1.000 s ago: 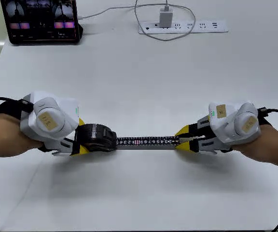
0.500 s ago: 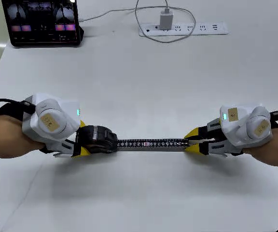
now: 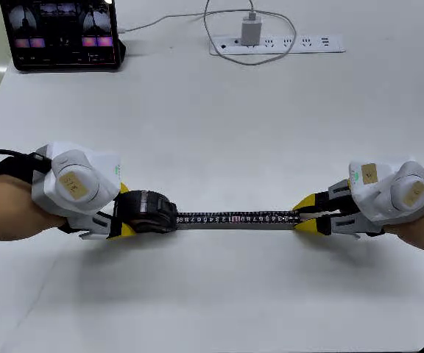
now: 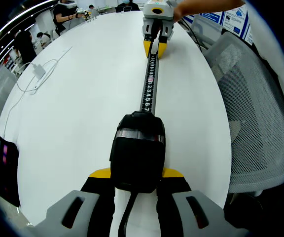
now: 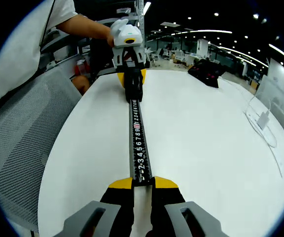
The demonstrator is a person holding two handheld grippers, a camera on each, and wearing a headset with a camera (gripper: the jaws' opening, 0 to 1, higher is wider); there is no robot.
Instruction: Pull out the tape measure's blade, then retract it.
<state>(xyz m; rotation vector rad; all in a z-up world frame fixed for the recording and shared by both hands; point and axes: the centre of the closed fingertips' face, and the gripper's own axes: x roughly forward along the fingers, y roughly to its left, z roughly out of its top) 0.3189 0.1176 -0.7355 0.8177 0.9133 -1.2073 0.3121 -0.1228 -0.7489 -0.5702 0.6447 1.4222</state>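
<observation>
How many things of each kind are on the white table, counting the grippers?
Tape measure: 1
Grippers: 2, left gripper and right gripper
Tablet: 1
Power strip: 1
Charger: 1
Total: 6

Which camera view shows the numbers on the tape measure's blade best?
The right gripper view: the blade runs up from the right gripper, numerals large, readable. The head view shows its whole pulled-out length, numerals tiny. The left gripper view shows it beyond the case, numerals small.

Black, grey-banded tape measure case (image 3: 146,211) at left on white worktop (image 3: 219,132); dark blade (image 3: 238,218) w/ white numerals, red mark mid-length, drawn out straight to right.
</observation>
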